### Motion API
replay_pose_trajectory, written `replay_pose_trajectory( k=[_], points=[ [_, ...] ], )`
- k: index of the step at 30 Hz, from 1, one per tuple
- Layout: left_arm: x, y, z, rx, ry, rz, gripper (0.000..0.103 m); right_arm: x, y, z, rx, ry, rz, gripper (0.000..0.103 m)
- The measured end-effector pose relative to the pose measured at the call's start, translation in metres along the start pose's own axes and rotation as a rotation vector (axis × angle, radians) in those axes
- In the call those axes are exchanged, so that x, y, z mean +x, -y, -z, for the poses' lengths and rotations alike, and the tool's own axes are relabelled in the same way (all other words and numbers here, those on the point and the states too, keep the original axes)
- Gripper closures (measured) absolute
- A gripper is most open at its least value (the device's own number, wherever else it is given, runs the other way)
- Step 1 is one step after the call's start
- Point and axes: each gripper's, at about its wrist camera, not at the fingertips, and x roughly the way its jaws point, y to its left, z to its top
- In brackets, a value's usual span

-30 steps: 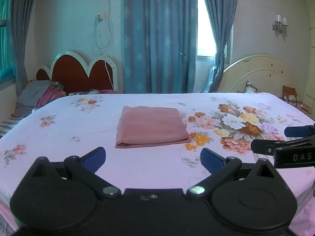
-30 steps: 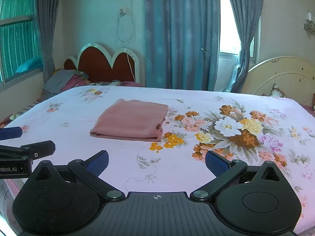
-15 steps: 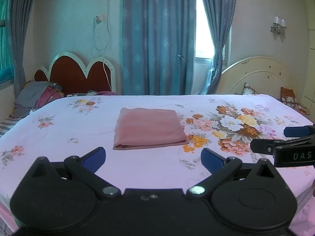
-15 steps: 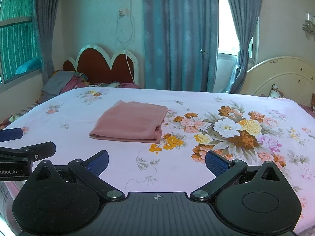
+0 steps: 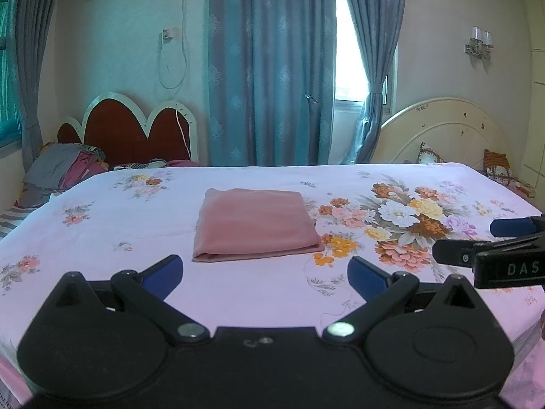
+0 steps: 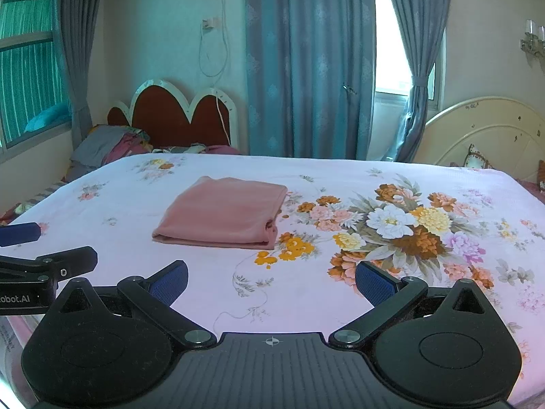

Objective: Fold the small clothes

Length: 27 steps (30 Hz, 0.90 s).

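A pink garment (image 5: 255, 223) lies folded into a flat rectangle on the floral bedsheet (image 5: 102, 225), near the middle of the bed; it also shows in the right wrist view (image 6: 223, 213). My left gripper (image 5: 264, 274) is open and empty, held above the bed's near edge, short of the garment. My right gripper (image 6: 270, 281) is open and empty too, near the front edge and to the right of the garment. Each gripper shows at the edge of the other's view: the right one (image 5: 494, 248) and the left one (image 6: 37, 248).
A red scalloped headboard (image 5: 136, 133) and a pile of clothes (image 5: 64, 168) stand at the far left. A cream headboard (image 5: 446, 133) with cushions stands at the far right. Blue curtains (image 5: 272, 68) hang behind the bed.
Both grippers have drawn back and risen slightly; the garment sits a little farther away in both views. It has not moved on the bed. Both jaws stay open.
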Motion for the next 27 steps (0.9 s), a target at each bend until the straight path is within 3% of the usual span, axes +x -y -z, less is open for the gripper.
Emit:
replay_pose_trajectory(
  k=[27],
  points=[
    [0.003,0.0006,-0.0022,0.003,0.003,0.001,0.0,0.0015,-0.0004,-0.0005,-0.002,0.004,-0.005,0.0]
  ],
)
